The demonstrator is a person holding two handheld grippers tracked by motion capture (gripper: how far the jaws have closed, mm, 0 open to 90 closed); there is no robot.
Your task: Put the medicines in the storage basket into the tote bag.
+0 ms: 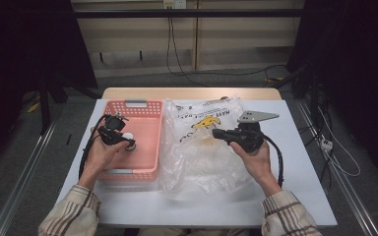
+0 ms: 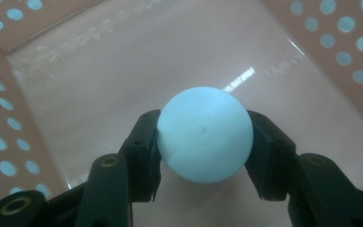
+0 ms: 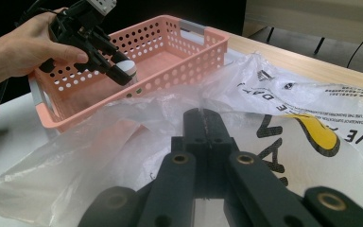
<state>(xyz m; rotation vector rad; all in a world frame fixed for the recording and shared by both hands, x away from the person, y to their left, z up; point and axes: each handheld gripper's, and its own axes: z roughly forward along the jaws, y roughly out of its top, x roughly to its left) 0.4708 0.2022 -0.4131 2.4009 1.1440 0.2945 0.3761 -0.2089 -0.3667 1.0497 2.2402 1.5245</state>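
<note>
The ball [image 2: 204, 135] sits pinched in your left gripper [image 1: 127, 143] inside the pink basket [image 1: 147, 173], at the far left of the table; I judge this the pick-up. Your right gripper [image 3: 203, 118], jaws pressed together, pins a fold of the bag [image 1: 202, 162]; next, lift the ball clear of the basket's wall.

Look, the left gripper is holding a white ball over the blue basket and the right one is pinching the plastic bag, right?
Nearly. The basket is pink, not blue, as the high view shows. The left gripper does hold the ball over it, and the right gripper pinches the bag.
</note>
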